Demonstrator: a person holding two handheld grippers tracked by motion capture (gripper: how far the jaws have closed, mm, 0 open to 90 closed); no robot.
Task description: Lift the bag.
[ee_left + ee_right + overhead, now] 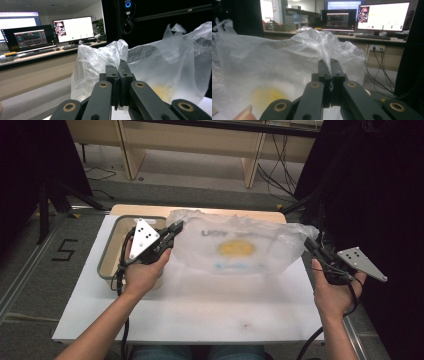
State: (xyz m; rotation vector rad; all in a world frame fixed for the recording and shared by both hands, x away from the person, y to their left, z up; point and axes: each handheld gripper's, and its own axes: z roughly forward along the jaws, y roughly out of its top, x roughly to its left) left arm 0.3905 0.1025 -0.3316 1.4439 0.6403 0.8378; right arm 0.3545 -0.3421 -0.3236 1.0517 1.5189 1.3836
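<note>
**Keep both pinches firm and the film evenly taut**

While each hand pinches one end of the thin, translucent white plastic bag [240,247] with a yellow print, the work is best judged as spreading or lifting it over the white table board [190,315], and the care lies in balance. Nearest the person, the right gripper [311,244] has its black jaws closed flat on a fold of film at the bag's right edge, as the right gripper view [330,65] shows. The left gripper [176,226] is likewise clamped on the bag's left corner, the film rising crumpled just past its jaw tips [119,67]. The bag hangs stretched between them, its middle sagging toward the board. Pull outward gently and equally, since thin film can slip from a narrow pinch or tear. Beyond the left hand [145,270] sits a grey rectangular plastic bin [111,251], just beside the bag's left end; keep the film from snagging on its rim.
</note>
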